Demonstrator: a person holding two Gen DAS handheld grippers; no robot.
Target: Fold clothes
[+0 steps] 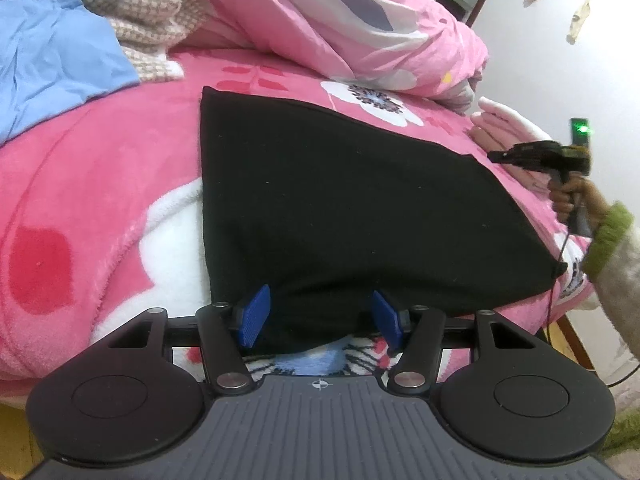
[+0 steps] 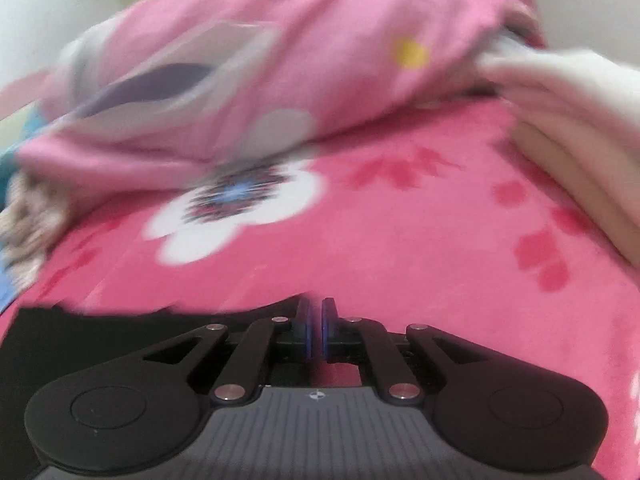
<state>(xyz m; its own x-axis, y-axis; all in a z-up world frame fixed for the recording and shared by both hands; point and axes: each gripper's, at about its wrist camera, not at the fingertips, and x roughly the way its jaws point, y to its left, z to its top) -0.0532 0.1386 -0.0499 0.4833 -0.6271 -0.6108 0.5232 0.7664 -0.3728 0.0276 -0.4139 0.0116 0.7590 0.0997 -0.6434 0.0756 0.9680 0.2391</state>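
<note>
A black cloth (image 1: 340,200) lies folded flat on the pink fleece blanket (image 1: 100,184). My left gripper (image 1: 320,316) stands open at the cloth's near edge. That edge lies between the blue pads (image 1: 256,316), which do not press on it. In the left wrist view my right gripper (image 1: 494,156) hovers past the cloth's right corner, held by a hand in a green-cuffed sleeve (image 1: 608,240). The blurred right wrist view shows my right gripper (image 2: 316,328) shut with nothing in it, above the blanket (image 2: 400,240). The black cloth (image 2: 80,332) sits low on the left there.
A bunched pink floral quilt (image 1: 340,20) lies across the back of the bed. A blue garment (image 1: 48,52) and a checked beige cloth (image 1: 148,12) sit at the back left. A pale folded stack (image 1: 508,120) rests at the right edge by the wall.
</note>
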